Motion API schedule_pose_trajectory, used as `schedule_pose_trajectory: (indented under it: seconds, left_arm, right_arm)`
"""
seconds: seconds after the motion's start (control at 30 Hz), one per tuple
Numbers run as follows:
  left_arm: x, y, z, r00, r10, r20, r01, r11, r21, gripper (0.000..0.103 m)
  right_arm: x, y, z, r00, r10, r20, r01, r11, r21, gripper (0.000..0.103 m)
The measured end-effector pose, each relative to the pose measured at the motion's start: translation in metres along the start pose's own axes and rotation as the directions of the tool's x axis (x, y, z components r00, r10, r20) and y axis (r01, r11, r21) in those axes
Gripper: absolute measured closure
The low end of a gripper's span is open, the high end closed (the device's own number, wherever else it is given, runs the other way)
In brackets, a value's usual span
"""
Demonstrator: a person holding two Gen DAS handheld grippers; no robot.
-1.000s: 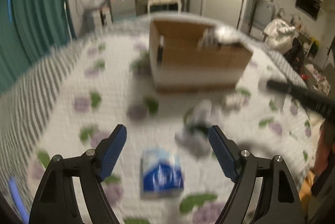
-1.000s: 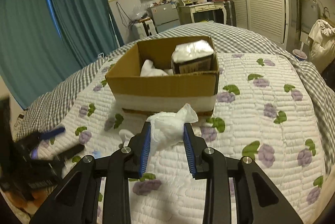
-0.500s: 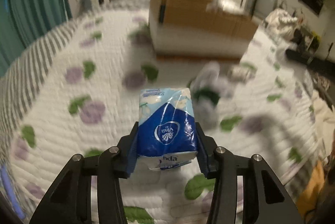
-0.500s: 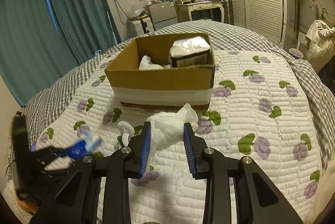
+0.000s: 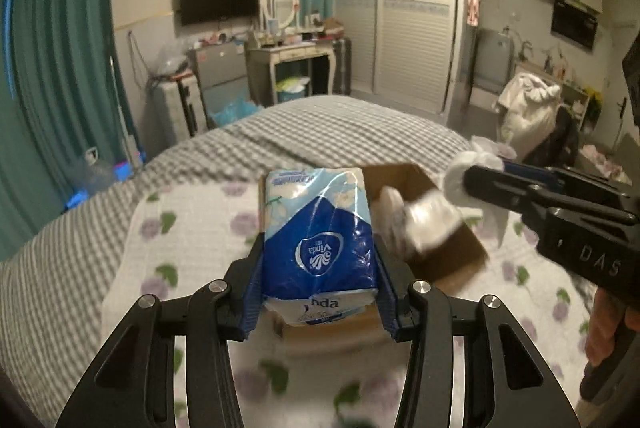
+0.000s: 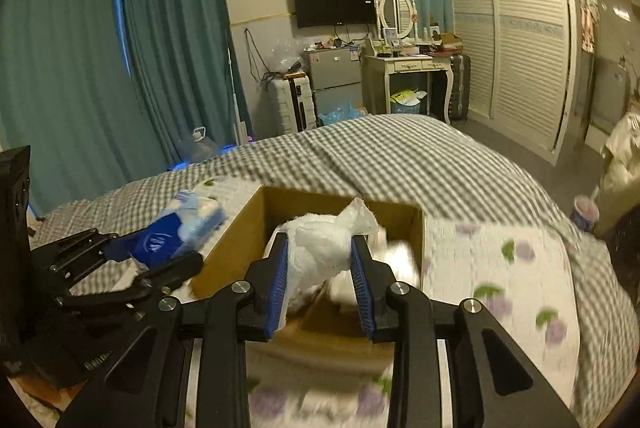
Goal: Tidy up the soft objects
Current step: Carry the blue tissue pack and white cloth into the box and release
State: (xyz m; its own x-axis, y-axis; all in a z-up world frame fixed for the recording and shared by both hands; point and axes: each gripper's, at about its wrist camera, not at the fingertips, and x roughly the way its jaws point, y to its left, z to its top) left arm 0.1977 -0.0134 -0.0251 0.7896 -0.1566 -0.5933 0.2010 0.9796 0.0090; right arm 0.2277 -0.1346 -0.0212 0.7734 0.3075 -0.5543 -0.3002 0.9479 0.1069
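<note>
My left gripper (image 5: 318, 270) is shut on a blue and white tissue pack (image 5: 318, 228), held in the air in front of the cardboard box (image 5: 452, 256). In the right wrist view that same pack (image 6: 180, 228) hangs left of the box (image 6: 236, 244). My right gripper (image 6: 320, 274) is shut on a crumpled white plastic bundle (image 6: 324, 244), held over the open box. From the left wrist view the right gripper (image 5: 480, 176) comes in from the right with the white bundle (image 5: 472, 168) at its tip. White packs lie inside the box, blurred.
The box stands on a bed with a white floral quilt (image 6: 500, 292) over a grey checked cover (image 6: 400, 160). Teal curtains (image 6: 80, 68), a small fridge (image 6: 332, 76), a dressing table (image 6: 408, 64) and a wardrobe (image 6: 528, 40) line the room behind.
The left gripper closed on the tissue pack lying on the quilt and lifted it toward the box. The right gripper, still holding the white bundle, rose and came over the box.
</note>
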Motion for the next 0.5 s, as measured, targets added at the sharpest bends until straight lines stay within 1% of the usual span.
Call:
schedule_pose_trajectory:
  seconds: [0.1,0.13,0.23,0.33,0.4,0.43,0.47,0.5]
  left_arm:
    - [0.036,0.003,0.009,1.0,0.009,-0.018,-0.009,1.0,-0.004,0.057]
    - [0.051,0.003,0.011,0.999,0.015,-0.03,-0.015,1.0,-0.004,0.057]
    - [0.076,0.006,0.013,0.998,0.033,-0.052,-0.032,0.999,0.008,0.057]
    - [0.091,0.007,0.01,0.997,0.043,-0.07,-0.041,0.999,0.023,0.057]
    - [0.094,0.005,0.01,0.996,0.047,-0.074,-0.045,0.998,0.035,0.056]
    - [0.094,0.003,0.01,0.996,0.047,-0.074,-0.044,0.998,0.045,0.055]
    - [0.092,0.001,0.009,0.997,0.044,-0.07,-0.04,0.998,0.054,0.051]
    - [0.088,-0.001,0.009,0.997,0.04,-0.068,-0.037,0.998,0.057,0.049]
  right_arm:
    - [0.036,-0.008,0.015,1.0,0.002,-0.023,-0.002,1.0,-0.001,0.073]
    - [0.048,-0.011,0.017,0.999,0.003,-0.032,-0.002,1.0,0.003,0.073]
    - [0.08,-0.021,0.018,0.998,0.002,-0.061,-0.001,1.0,0.015,0.073]
    - [0.101,-0.028,0.014,0.997,0.007,-0.082,-0.004,0.999,0.034,0.073]
    - [0.106,-0.03,0.012,0.996,0.007,-0.087,-0.004,0.999,0.041,0.073]
    - [0.106,-0.033,0.011,0.997,0.0,-0.082,0.004,0.999,0.052,0.072]
    - [0.105,-0.035,0.011,0.997,-0.004,-0.077,0.009,0.998,0.062,0.068]
    - [0.103,-0.036,0.012,0.997,-0.001,-0.08,0.007,0.997,0.075,0.061]
